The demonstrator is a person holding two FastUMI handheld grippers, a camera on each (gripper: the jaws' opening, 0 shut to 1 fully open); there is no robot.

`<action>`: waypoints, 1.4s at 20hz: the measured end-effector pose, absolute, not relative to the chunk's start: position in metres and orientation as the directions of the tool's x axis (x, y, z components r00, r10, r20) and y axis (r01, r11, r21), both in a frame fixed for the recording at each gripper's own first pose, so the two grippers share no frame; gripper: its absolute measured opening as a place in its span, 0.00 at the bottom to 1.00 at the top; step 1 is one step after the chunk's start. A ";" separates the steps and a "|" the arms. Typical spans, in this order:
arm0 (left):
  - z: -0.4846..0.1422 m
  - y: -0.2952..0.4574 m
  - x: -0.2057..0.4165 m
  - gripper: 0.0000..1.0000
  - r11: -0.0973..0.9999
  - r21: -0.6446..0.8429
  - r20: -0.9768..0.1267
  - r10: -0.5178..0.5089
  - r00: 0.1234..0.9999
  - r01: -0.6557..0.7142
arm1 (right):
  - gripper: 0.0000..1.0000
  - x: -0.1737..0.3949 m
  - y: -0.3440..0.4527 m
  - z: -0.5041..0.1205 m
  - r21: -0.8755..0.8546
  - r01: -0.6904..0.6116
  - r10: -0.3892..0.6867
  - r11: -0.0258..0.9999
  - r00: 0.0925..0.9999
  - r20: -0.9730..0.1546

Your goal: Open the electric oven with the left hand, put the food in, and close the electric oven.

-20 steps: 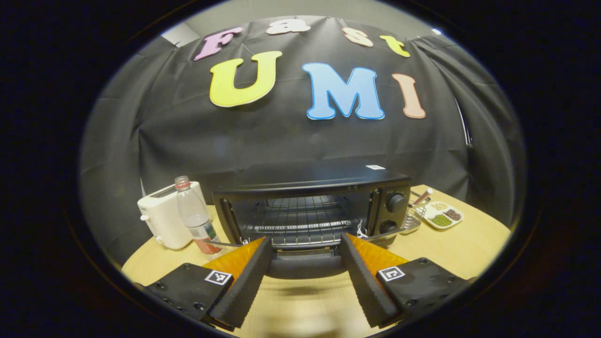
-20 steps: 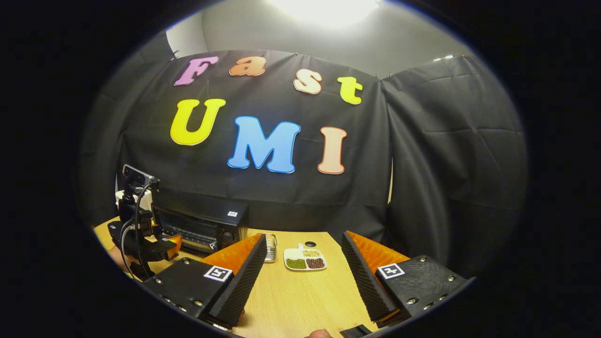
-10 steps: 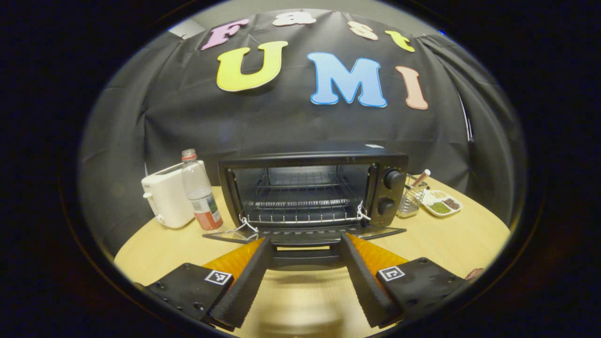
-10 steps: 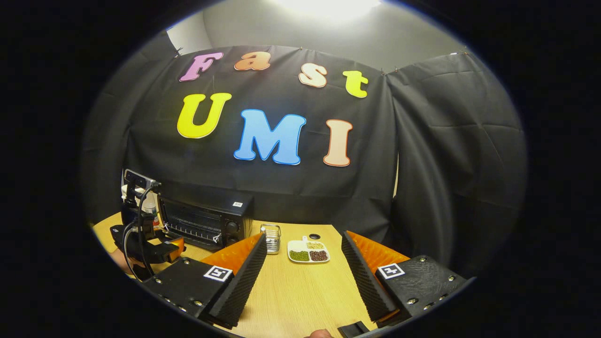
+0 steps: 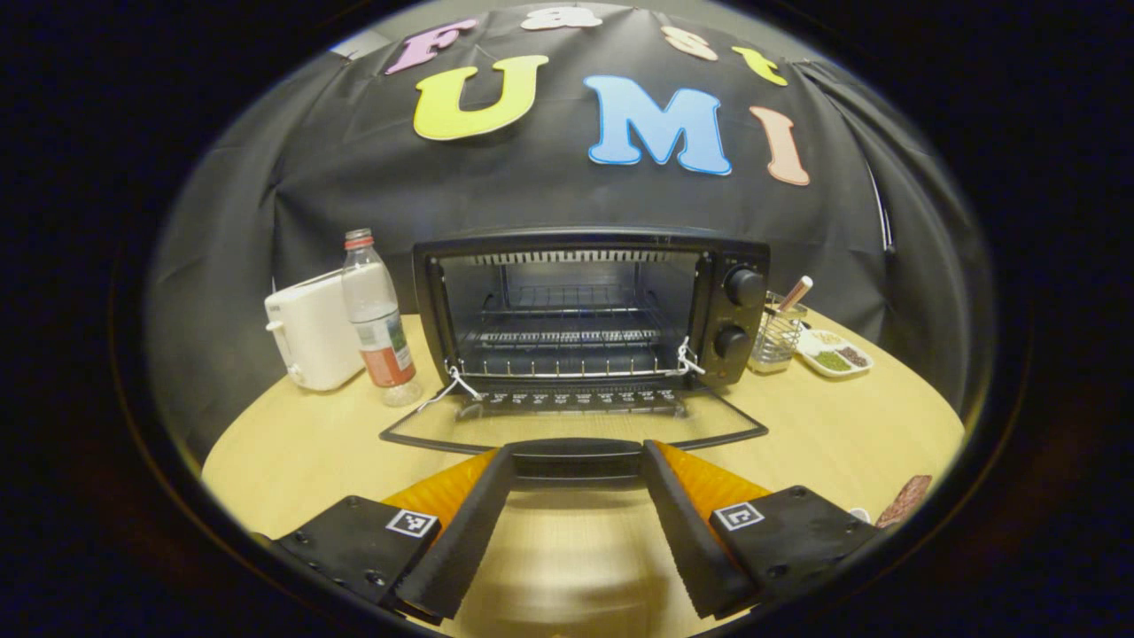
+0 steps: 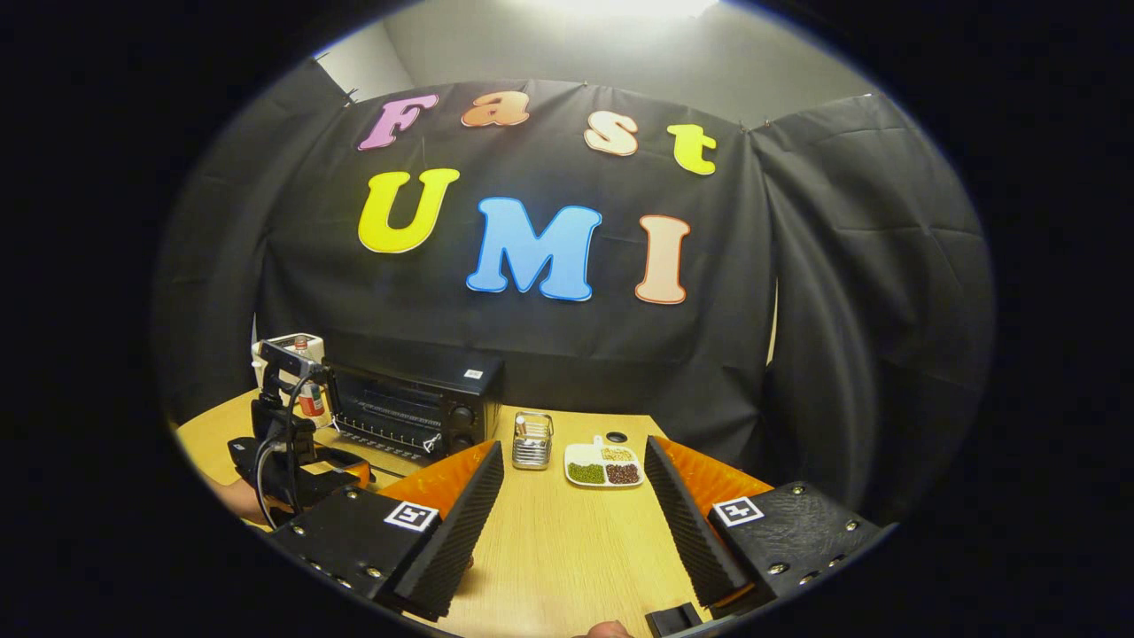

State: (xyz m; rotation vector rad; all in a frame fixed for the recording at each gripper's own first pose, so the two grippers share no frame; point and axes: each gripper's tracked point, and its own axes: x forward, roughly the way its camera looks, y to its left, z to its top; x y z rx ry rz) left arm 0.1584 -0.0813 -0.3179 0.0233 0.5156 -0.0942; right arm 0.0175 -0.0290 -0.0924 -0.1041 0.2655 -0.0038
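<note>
The black electric oven (image 5: 742, 312) stands open straight ahead in the left gripper view, its wire rack (image 5: 571, 337) bare. Its glass door (image 5: 746, 433) lies flat toward me. The door handle (image 5: 576, 458) sits between the tips of my left gripper (image 5: 576, 461), whose fingers stand wide apart. A reddish-brown piece of food (image 5: 905, 498) lies at the table's near right edge. In the right gripper view, my right gripper (image 6: 574, 523) hangs open over the table with nothing in it. The oven (image 6: 416, 412) is far left there, with the left gripper (image 6: 292, 456) and a hand before it.
A white toaster (image 5: 310, 332) and a plastic bottle (image 5: 376, 323) stand left of the oven. A wire basket (image 5: 778, 341) and a divided dish of beans (image 5: 833, 357) sit to its right, the basket (image 6: 532, 440) and dish (image 6: 604, 465) ahead of the right gripper.
The oven door has swung down from partly open to flat, and my left gripper has come down and back with the handle. The right gripper has shifted slightly.
</note>
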 end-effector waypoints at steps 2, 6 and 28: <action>-0.323 -0.082 0.156 0.98 0.995 -0.001 -0.504 -0.083 0.859 0.096 | 0.97 0.018 -0.027 -0.096 -0.103 -0.022 -0.007 0.994 0.961 -0.276; -0.319 -0.083 0.148 0.98 0.996 -0.002 -0.498 -0.082 0.863 0.094 | 0.97 0.020 -0.018 -0.099 -0.083 -0.052 0.026 0.995 0.958 -0.286; -0.061 0.021 0.081 0.91 0.996 0.011 -0.090 0.090 0.992 -0.089 | 0.98 0.021 0.045 -0.223 0.354 -0.153 0.335 0.923 0.772 -0.540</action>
